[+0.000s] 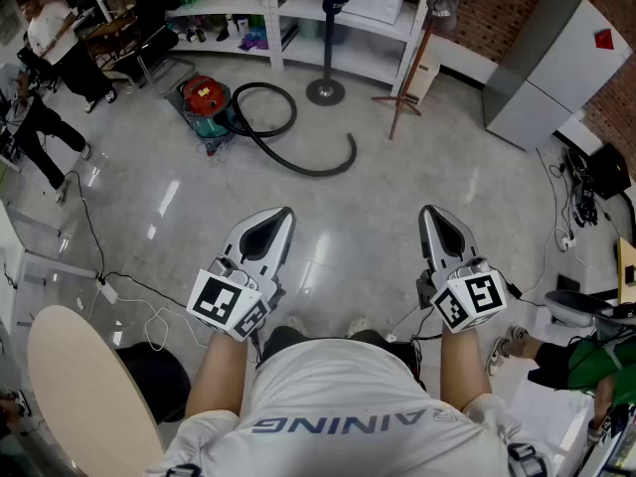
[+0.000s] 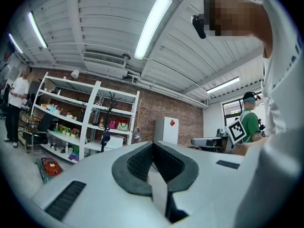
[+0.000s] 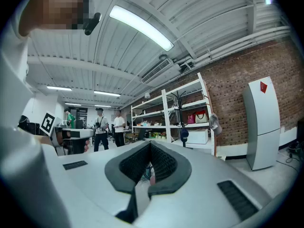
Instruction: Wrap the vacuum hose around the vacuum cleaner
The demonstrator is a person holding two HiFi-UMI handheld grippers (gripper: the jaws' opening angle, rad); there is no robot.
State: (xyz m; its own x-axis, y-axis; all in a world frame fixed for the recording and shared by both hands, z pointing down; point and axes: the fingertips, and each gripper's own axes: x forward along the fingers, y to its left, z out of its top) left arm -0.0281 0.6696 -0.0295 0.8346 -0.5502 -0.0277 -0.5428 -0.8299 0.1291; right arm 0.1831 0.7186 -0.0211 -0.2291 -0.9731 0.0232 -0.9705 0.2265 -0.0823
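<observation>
A red vacuum cleaner [image 1: 204,98] sits on the grey floor far ahead, near the shelving. Its black hose [image 1: 288,137] loops beside it and trails right across the floor, ending in a curved tip. The vacuum cleaner [image 2: 50,166] shows small at the lower left of the left gripper view. My left gripper [image 1: 280,217] and right gripper [image 1: 429,214] are both held up close to my body, far from the vacuum. Both are shut with nothing between the jaws. In both gripper views the jaws meet at the tips, left gripper [image 2: 153,143] and right gripper [image 3: 149,144].
White shelving [image 1: 298,8] lines the back wall. A stand with a round base [image 1: 325,90] and a wooden coat stand [image 1: 402,97] are right of the vacuum. A grey cabinet [image 1: 547,68] is at the far right. People stand at left [image 1: 55,38]. Cables [image 1: 119,291] run on the floor.
</observation>
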